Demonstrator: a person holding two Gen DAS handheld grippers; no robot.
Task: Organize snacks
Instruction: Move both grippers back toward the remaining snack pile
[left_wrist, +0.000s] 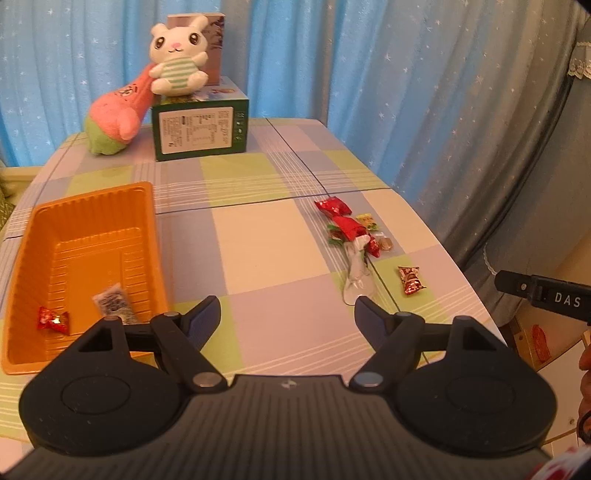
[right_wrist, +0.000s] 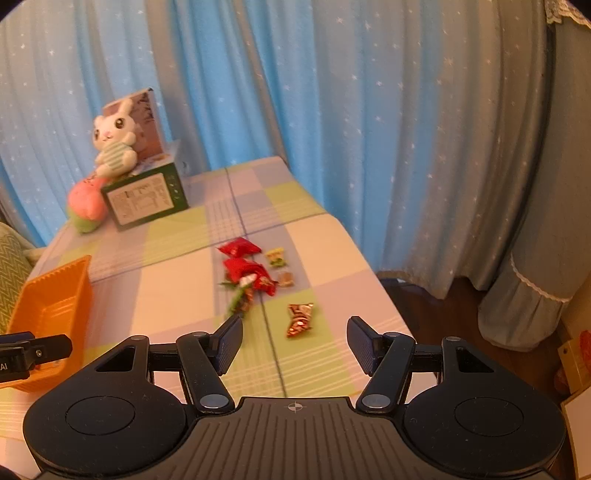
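The snacks are lying in a small pile right of the middle in the left wrist view, on the checked table. A clear wrapper is sticking out of the pile toward the camera, and what is inside it is hard to make out. One brown candy is sitting alone just right of the pile, near the table's right edge. In the right wrist view the pile is looking blurry, and the brown candy is lying between the finger tips, farther off.

The orange tray is sitting at the lower left. Only the left wrist view is showing its inside, with a red candy and a pale packet partly hidden by the gripper. The right wrist view is cutting the tray off at the left edge.

The left gripper is hanging wide open with nothing in it. The right gripper is standing open too, holding nothing.

Lots of bare table is lying between tray and pile. A green box with a bunny toy is sitting at the far end, upper left.
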